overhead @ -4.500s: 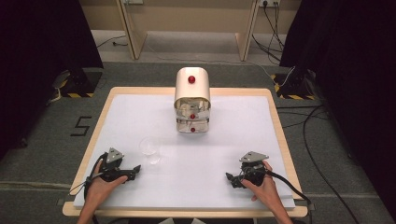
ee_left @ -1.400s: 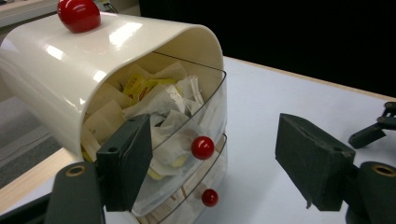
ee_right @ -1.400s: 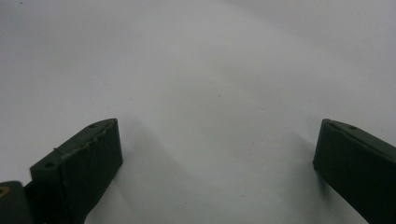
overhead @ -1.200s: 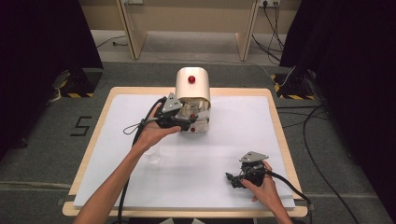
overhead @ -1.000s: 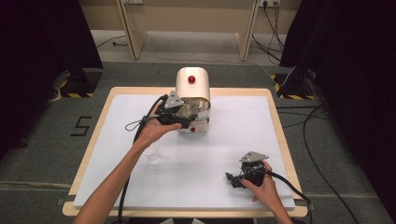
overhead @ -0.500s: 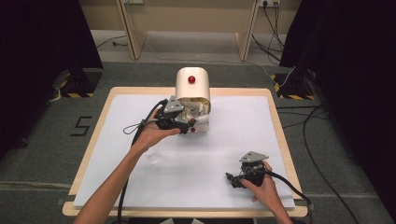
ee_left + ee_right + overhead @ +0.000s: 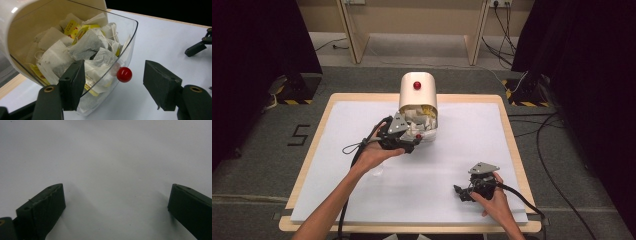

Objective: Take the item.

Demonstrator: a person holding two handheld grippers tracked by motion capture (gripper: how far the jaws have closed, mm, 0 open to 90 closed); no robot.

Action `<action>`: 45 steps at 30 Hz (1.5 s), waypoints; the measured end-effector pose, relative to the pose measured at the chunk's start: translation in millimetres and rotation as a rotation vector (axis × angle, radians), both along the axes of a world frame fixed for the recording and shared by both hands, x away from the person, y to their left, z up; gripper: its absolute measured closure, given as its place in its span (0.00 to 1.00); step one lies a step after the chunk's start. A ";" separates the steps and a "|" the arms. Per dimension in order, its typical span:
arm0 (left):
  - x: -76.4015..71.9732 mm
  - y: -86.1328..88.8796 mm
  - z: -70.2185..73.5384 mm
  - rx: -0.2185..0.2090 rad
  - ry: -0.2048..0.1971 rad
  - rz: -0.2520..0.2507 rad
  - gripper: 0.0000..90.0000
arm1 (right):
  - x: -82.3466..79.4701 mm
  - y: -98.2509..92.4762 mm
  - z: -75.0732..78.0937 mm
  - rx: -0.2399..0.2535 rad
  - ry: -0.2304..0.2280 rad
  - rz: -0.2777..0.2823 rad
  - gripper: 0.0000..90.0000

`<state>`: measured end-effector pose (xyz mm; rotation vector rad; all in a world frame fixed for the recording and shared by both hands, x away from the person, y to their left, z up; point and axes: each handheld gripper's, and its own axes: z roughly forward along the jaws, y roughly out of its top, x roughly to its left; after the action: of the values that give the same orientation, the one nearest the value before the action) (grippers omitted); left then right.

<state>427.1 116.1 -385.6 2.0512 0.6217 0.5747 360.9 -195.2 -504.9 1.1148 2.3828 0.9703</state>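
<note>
Left gripper [image 7: 113, 88] is what we hold up at the tea-bag dispenser [image 7: 418, 107], jaws spread wide and gripping nothing; in the left gripper view the small red knob [image 7: 124, 74] on the clear hinged front bin [image 7: 125, 47] sits in the gap between the two black jaws, nearer the right-hand jaw's side of centre and a little beyond the pads. That is the relation our next move appears to turn on: the knob lies straight ahead of the jaws, so closing on it would need only a short push forward. The bin is tipped outward from the cream housing [image 7: 417, 90] and is packed with tea bags [image 7: 82, 47], white paper sachets with strings and yellow tags, piled above the bin's rim. We cannot tell from these views whether the left jaw's pad is touching the bin wall or merely overlapping it.

From above, the dispenser stands at the far middle of the white table [image 7: 342, 185], a second red knob [image 7: 417, 85] on its domed top. Our left hand [image 7: 374, 154] reaches it easily; the right gripper [image 7: 466, 192] rests well apart, near the front right edge, its jaws also spread wide over bare tabletop with nothing between them. A small clear object [image 7: 375, 171] lies on the table by our left forearm; we cannot make out what it is.
</note>
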 end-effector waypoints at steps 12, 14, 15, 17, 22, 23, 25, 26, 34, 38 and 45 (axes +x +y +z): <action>-8.3 -0.2 -1.0 -0.002 0.019 -0.007 0.37 | -0.3 0.5 0.0 0.003 0.003 -0.003 0.02; -9.5 -0.4 -1.2 0.000 0.020 -0.006 0.37 | -0.2 0.3 0.0 0.002 0.002 -0.001 0.02; -10.4 -1.1 -1.6 0.000 0.020 -0.005 0.37 | 0.0 0.1 0.0 0.000 0.000 0.000 0.02; -11.3 -1.1 -1.8 0.001 0.019 -0.003 0.37 | -0.1 0.2 0.0 0.002 0.001 -0.001 0.02; -14.5 -0.7 -2.9 0.001 0.021 -0.008 0.37 | -0.2 0.3 0.0 0.002 0.002 -0.001 0.02; -16.2 -0.2 -3.4 0.005 0.020 -0.013 0.37 | -0.1 0.2 0.0 0.002 0.001 -0.001 0.02; -17.9 -0.4 -4.2 0.001 0.019 -0.011 0.37 | -0.3 0.3 0.0 0.002 0.002 -0.002 0.02; -17.9 -0.4 -4.2 0.001 0.019 -0.011 0.37 | -0.3 0.3 0.0 0.002 0.002 -0.002 0.02; -23.9 0.1 -4.0 0.004 0.009 -0.015 0.37 | 0.1 0.0 0.0 0.000 -0.001 0.001 0.02; -25.7 0.5 -4.2 0.013 0.006 -0.020 0.37 | 0.0 0.0 0.0 0.000 -0.001 0.001 0.02; -27.6 0.6 -4.6 0.016 0.013 -0.028 0.37 | -0.1 0.1 0.0 0.001 0.001 -0.001 0.02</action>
<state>399.4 116.7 -390.3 2.0772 0.5969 0.5520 360.8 -195.0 -504.9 1.1161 2.3827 0.9707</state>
